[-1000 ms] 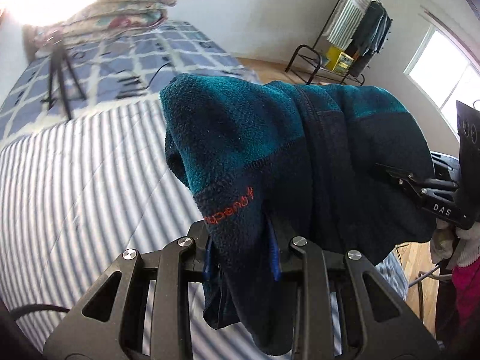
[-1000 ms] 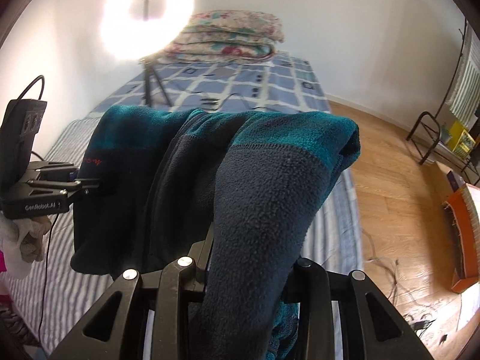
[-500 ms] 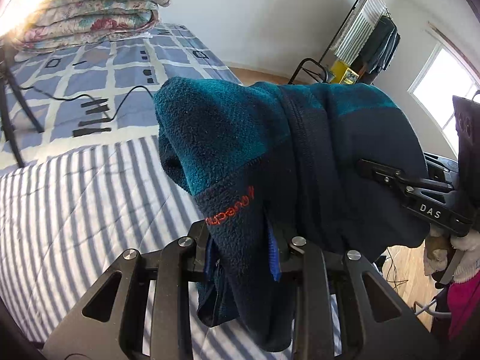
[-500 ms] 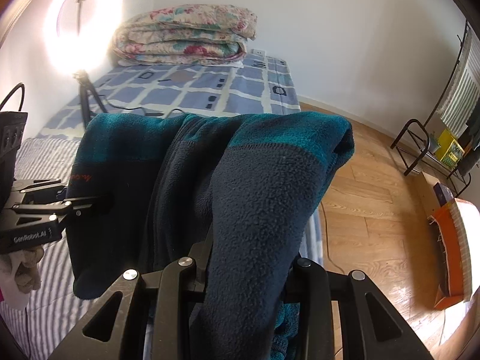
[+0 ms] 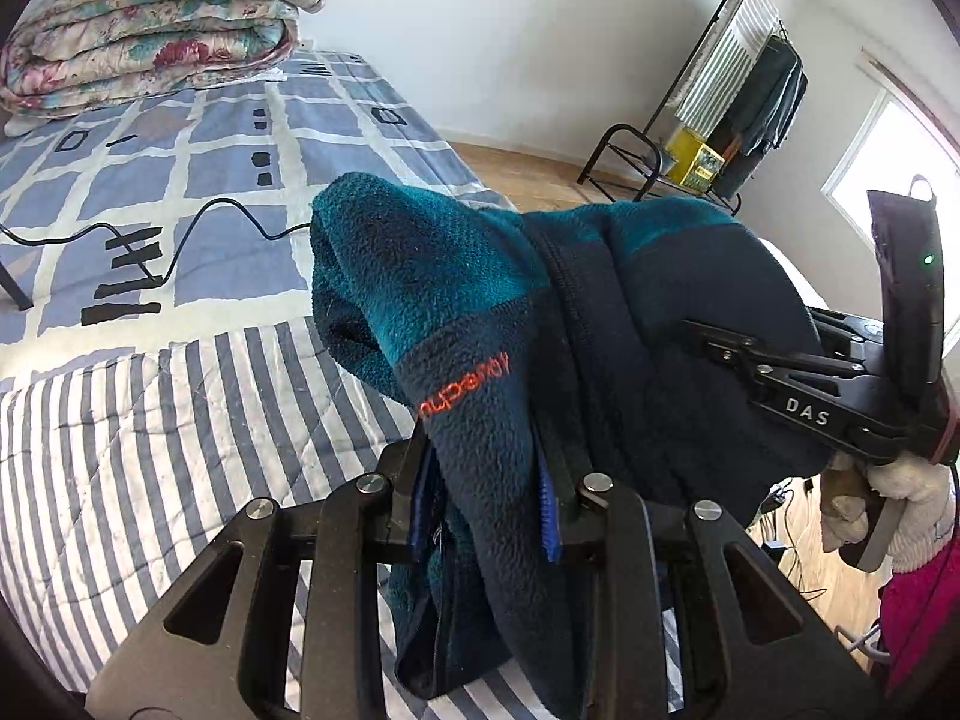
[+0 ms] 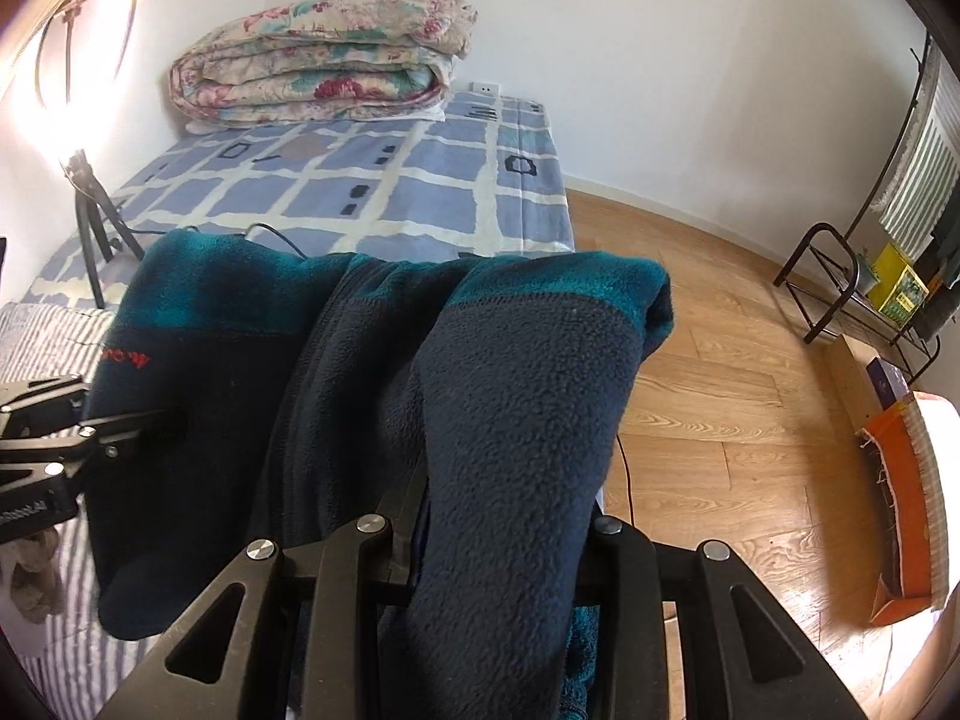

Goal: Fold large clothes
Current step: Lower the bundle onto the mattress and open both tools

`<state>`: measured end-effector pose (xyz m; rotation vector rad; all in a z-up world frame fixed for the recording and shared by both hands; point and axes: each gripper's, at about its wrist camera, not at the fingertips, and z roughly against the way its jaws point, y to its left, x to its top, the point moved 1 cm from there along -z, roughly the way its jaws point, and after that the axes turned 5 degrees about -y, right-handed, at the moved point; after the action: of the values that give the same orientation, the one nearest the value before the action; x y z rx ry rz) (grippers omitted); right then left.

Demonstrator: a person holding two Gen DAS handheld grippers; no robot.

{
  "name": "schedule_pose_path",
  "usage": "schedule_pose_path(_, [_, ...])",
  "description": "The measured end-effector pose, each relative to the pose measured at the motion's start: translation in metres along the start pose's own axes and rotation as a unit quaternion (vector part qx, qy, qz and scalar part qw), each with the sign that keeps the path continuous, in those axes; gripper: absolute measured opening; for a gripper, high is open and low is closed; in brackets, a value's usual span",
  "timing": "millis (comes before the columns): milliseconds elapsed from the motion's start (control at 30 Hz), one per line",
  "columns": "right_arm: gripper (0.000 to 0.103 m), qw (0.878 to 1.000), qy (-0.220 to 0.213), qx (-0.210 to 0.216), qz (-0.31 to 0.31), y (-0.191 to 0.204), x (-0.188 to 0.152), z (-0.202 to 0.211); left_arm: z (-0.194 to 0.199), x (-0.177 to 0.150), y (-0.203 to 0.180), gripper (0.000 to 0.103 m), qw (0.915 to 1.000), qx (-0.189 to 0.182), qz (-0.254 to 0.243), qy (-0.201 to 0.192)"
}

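Both tongs are clamped on the fleece jacket (image 5: 600, 324). Left gripper (image 5: 486, 492) has its jaws narrowed onto a thick wad of navy cloth by the orange logo; right gripper (image 6: 504, 528) is the same, closed down on a bunched navy fold. Neither is fully closed, the fabric fills the gap.

I see the jacket hanging doubled over between the two grips, teal band on top, zip seam running down the middle. It's off the bed, above the striped sheet (image 5: 120, 450). From the left camera I see the right one biting the far side of the bundle, gloved hand (image 5: 900, 498) behind it.

My read: carry-and-lay-down step, fold half made.

How I'd do it well:
- keep both grips firm, fleece is bulky and can creep out
- hold the two hands level so the top edge stays straight
- lower the hanging hem onto the striped sheet first, then lay the rest flat away from it
- stay short of the black cable (image 5: 228, 222) on the checked blanket (image 5: 336, 120) and the folded quilt (image 5: 150, 30)
- release only once the cloth rests flat
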<state>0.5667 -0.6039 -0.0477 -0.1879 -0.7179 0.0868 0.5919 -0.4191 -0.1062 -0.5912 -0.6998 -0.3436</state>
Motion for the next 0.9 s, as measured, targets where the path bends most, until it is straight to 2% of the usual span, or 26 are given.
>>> schedule_pose_path(200, [0.031,1.000,-0.001,0.003,-0.006,-0.008,-0.004,-0.021,-0.013,-0.005,0.013,0.027,0.9996,0.022,-0.015,0.005])
schedule_pose_path(367, [0.032,1.000,0.007,0.002,-0.012,-0.014,-0.008,-0.037,-0.032,-0.011,0.033,0.027,0.9985,0.046,-0.011,0.027])
schedule_pose_path(533, [0.042,0.999,0.025,-0.006,-0.042,-0.032,-0.015,-0.052,-0.037,-0.015,0.039,0.029,0.9981,0.053,-0.013,0.029])
schedule_pose_path(600, [0.048,0.998,0.030,-0.009,-0.058,-0.043,-0.019,-0.054,-0.037,-0.015,0.041,0.032,0.9981,0.051,-0.013,0.032])
schedule_pose_path(633, [0.052,0.997,0.029,-0.026,-0.061,-0.048,-0.021,-0.053,-0.036,-0.014,0.041,0.033,0.9980,0.052,-0.012,0.034])
schedule_pose_path(700, [0.053,0.996,0.033,-0.050,-0.066,-0.057,-0.025,-0.053,-0.031,-0.014,0.043,0.052,0.9973,0.066,-0.014,0.028])
schedule_pose_path(733, [0.054,0.995,0.037,-0.052,-0.074,-0.062,-0.028,-0.053,-0.028,-0.014,0.044,0.055,0.9966,0.077,-0.017,0.024])
schedule_pose_path(900, [0.057,0.993,0.036,-0.064,-0.089,-0.071,-0.039,-0.045,-0.017,-0.018,0.049,0.057,0.9959,0.085,-0.021,0.024])
